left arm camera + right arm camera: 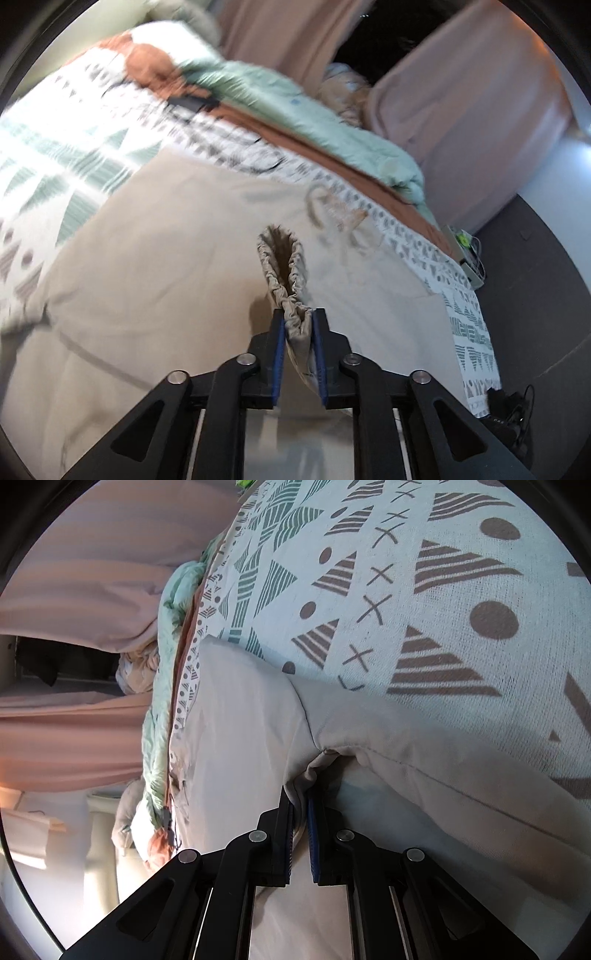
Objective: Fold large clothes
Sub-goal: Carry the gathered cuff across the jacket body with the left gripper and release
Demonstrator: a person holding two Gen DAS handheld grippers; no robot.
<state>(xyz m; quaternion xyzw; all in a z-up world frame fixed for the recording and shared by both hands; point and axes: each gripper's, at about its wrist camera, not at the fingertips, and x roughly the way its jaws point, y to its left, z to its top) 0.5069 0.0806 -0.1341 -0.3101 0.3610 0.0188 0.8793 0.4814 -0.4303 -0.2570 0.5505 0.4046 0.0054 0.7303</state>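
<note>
Black linkage arms fill the foot of both wrist views, so I start there. My left gripper (298, 325) stands narrow, its blue pads (280, 354) pressed on a gathered elastic cuff (282, 258) of the beige garment (155, 266); the cuff rises out of the jaws and gapes open at its far end. My right gripper (300, 801) is nearly closed, pinching a seamed fold of the same beige garment (243, 716) where the cloth bunches at the fingertips.

Largest to smallest from here:

- Patterned bedspread (424, 590), white with grey and green striped triangles, dots and crosses. It covers the bed and lies under everything else.
- Beige garment, spread flat across the bedspread in the left view, a long seam running through it. It carries a faint printed motif (340, 218) near its far edge; too blurred to read as lettering.
- Pink curtains (461, 103) hang beyond the bed, a dark gap between them.
- Mint-green quilt (295, 110) with a rust-brown layer (155, 66) under it, bunched along the bed's far edge.
- Dark grey floor (535, 295) beside the bed.
- Small box with a yellow-green item (461, 240) and white cables at the bed's edge.
- Black object with a cable (509, 410) on the floor, bearing small white letters I cannot make out.
</note>
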